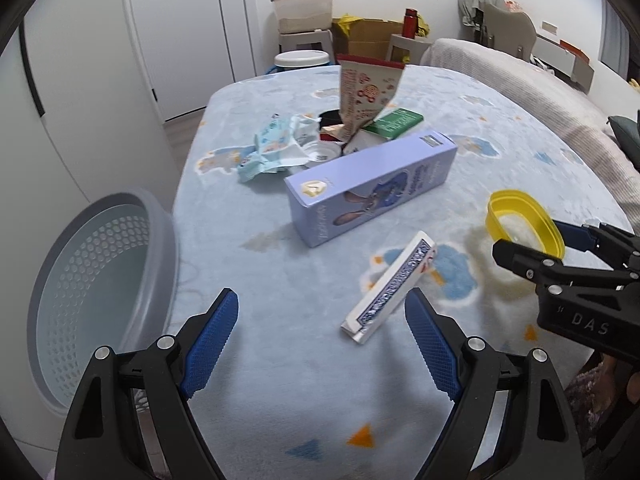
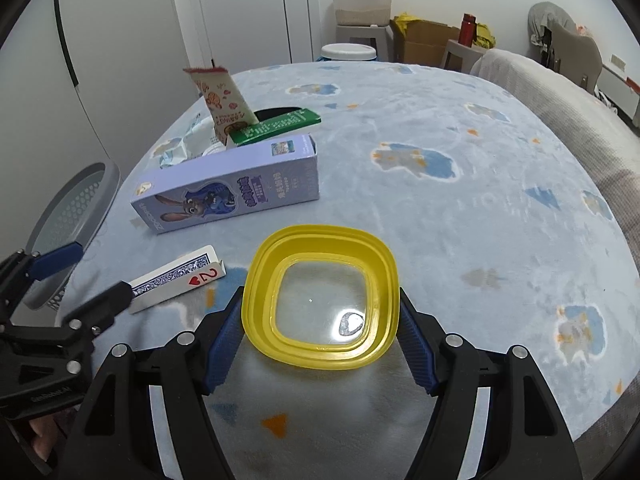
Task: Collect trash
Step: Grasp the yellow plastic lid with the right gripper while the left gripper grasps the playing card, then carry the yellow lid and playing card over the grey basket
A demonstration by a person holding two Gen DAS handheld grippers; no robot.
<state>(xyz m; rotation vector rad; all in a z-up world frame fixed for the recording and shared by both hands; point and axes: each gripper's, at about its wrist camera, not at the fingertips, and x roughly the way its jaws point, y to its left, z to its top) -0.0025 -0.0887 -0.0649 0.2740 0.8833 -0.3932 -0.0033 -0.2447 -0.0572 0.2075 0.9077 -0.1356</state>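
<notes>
The right hand-held gripper (image 2: pixel 320 320) holds one yellow lid (image 2: pixel 320 300) between its pads, above the blanket-covered surface (image 2: pixel 460 220). The left hand-held gripper (image 1: pixel 322 334) gapes wide; one card box (image 1: pixel 390 286) lies just ahead, its long axis running near-left to far-right. One purple carton (image 1: pixel 372 186) lies farther off. One grey basket (image 1: pixel 102 288) stands left.

Your lid (image 2: pixel 320 300) lies on the table (image 2: pixel 460 220), card box (image 2: pixel 176 278) left of it, carton (image 2: pixel 228 188) behind, basket (image 1: pixel 100 292) far left.
</notes>
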